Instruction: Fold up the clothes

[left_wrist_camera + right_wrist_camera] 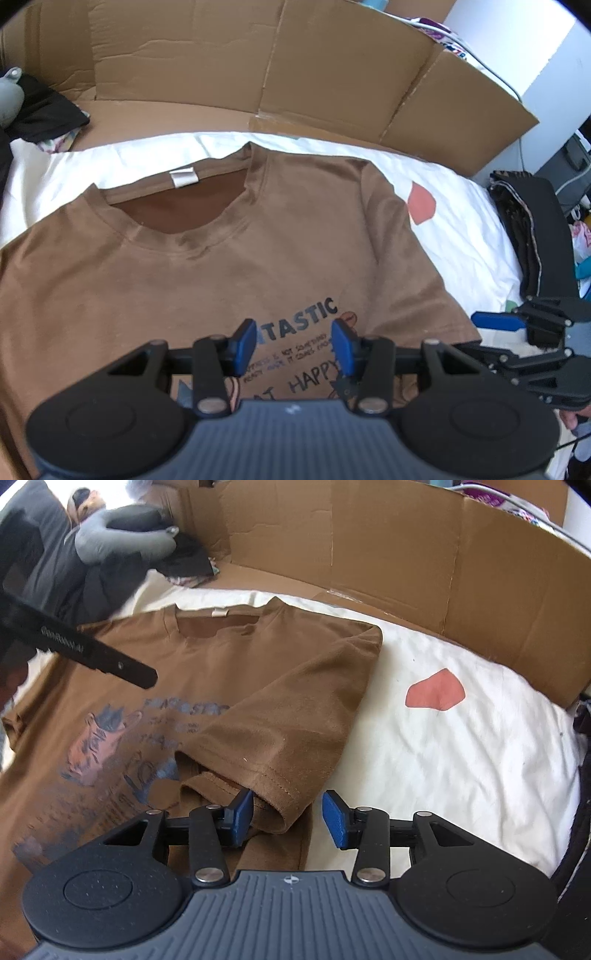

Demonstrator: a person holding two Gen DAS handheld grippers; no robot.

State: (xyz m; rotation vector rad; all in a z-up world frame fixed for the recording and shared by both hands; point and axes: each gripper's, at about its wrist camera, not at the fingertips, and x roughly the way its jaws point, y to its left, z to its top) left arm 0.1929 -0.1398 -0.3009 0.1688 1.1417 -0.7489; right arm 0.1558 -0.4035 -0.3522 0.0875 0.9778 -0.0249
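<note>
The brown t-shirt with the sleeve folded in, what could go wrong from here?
The right gripper is open with the folded sleeve hem between its pads; a shallow pinch might catch only one layer, so the fold could slip apart. The left gripper hangs open over the brown t-shirt print, holding nothing, so pulling the sleeve may drag the shirt across the white sheet.

Home bedroom: white bedsheet (pixel 461 760), piled dark clothes (pixel 55 565), cardboard sheets (pixel 258 62) behind.

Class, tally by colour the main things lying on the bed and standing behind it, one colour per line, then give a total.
Brown: 2 (brown printed cotton T-shirt, brown cardboard sheet)
White: 1 (white bedsheet with a coral patch)
Grey: 1 (grey neck pillow)
Total: 4
</note>
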